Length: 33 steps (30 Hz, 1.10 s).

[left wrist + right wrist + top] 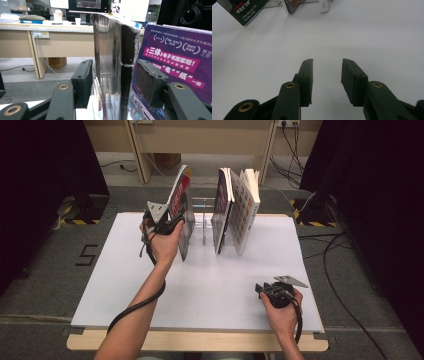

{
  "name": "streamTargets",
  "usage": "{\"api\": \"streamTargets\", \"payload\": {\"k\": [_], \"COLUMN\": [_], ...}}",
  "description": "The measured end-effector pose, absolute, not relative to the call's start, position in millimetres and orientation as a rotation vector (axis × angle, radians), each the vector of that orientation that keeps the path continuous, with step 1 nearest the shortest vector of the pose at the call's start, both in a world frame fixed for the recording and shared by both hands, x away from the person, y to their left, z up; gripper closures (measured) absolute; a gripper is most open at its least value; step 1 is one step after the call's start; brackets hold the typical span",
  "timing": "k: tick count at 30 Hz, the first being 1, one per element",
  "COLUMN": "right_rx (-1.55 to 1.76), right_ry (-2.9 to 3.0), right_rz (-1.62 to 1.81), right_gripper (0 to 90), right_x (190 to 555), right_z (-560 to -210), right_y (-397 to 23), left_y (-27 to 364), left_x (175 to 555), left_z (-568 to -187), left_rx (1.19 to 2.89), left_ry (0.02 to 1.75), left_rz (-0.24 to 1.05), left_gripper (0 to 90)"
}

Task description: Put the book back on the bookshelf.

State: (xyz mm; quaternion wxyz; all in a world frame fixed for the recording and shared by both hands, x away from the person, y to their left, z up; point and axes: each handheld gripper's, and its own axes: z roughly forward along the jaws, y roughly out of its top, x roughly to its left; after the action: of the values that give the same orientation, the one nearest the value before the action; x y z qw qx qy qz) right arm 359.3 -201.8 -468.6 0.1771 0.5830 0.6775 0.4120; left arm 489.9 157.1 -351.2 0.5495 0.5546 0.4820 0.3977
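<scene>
- White board (200,290) covering a wooden table (200,341), wood edge bare at 6 o'clock.
- Clear rack (202,222) standing at 12 o'clock.
- Left book (184,210) upright at 11 o'clock, leaning.
- Two books (235,210) upright just past 12, leaning together, apart from the left one.

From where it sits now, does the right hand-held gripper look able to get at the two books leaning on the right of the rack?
Probably yes: the right hand-held gripper is open, with bare white tabletop between it and those books.

Grey carpet floor (50,285), black curtains (40,165), seemingly wooden desks (62,42) behind.
</scene>
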Motion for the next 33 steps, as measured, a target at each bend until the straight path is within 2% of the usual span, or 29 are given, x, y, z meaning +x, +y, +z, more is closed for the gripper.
{"api": "streamTargets", "payload": {"k": [25, 33], "right_rx": [1.635, 1.633], "right_ry": [1.919, 1.92], "right_rz": [1.157, 1.152], "right_gripper": [62.4, 62.4], "right_x": [359, 358], "right_z": [-468, -468], "right_y": [-200, -200], "left_y": [170, 175], "left_x": [462, 454], "left_z": [-353, -353], "left_rx": [1.369, 1.366], "left_ry": [1.121, 1.112], "left_rz": [0.909, 0.842], "left_gripper": [42.6, 41.0]}}
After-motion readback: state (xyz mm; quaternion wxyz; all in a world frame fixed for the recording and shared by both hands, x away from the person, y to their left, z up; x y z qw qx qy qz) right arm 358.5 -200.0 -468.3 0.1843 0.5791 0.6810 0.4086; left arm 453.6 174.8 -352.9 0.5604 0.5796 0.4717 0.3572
